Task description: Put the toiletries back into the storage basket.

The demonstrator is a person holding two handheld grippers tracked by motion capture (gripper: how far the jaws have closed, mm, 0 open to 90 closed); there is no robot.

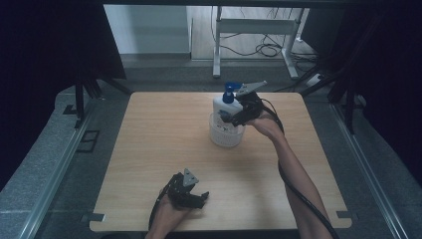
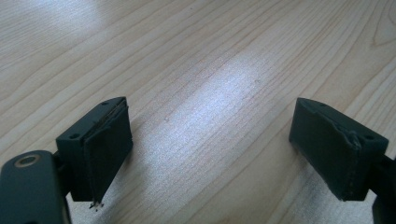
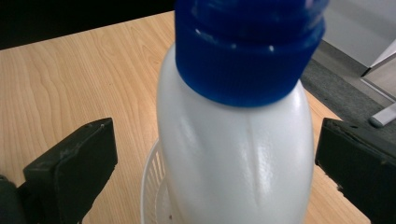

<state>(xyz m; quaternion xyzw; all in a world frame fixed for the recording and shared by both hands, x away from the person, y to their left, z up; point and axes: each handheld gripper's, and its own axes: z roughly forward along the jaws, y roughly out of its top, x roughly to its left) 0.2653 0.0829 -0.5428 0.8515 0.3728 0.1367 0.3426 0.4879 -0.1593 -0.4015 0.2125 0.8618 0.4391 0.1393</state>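
A white bottle (image 1: 224,106) with a blue pump cap (image 1: 229,92) stands upright in a small white slatted basket (image 1: 225,138) at the back middle of the wooden table (image 1: 159,134). My right gripper (image 1: 232,118) reaches it from the right. In the right gripper view the right gripper (image 3: 219,158) stands open, its black jaws on either side of the bottle (image 3: 233,121) with a gap at each side, below the blue cap (image 3: 247,51). The basket rim (image 3: 150,186) shows under the bottle. My left gripper (image 1: 201,200) rests near the table's front edge, open (image 2: 210,154) over bare wood.
Grey floor and metal rails surround the table. A white desk frame (image 1: 254,45) with cables stands beyond the far edge. Dark curtains hang at both sides. Bare wood lies left of the basket and between the two hands.
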